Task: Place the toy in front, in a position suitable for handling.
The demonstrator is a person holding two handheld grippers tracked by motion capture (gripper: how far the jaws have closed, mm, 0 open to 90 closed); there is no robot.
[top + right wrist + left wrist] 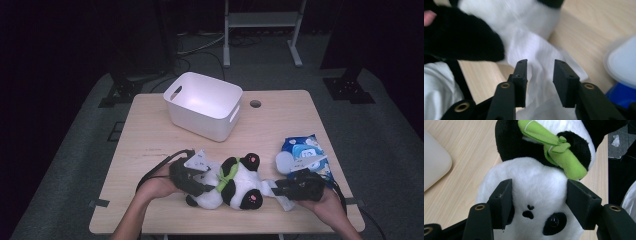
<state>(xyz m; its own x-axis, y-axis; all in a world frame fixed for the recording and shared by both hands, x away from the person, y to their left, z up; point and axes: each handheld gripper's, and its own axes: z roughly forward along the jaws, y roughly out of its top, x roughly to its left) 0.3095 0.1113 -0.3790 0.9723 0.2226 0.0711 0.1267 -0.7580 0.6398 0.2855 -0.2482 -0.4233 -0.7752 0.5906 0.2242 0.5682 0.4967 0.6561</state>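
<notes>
My left gripper (537, 200) clamps the plush panda's (235, 182) head; my right gripper (539, 75) pinches a white wipe (541, 65) beside the panda's foot.

Left gripper (537, 202) clamped, right gripper (540, 80) pinching

Room: dark surround, light falling from above on the table (280, 130) | Glare: white bin (204, 105) near blown out inside | Shadows: soft, short | High view: slightly soft, low detail | Left gripper view: sharp, evenly lit toy panda (534, 192) | Right gripper view: white cloth (539, 75) and panda blurred, jaws crisp
</notes>
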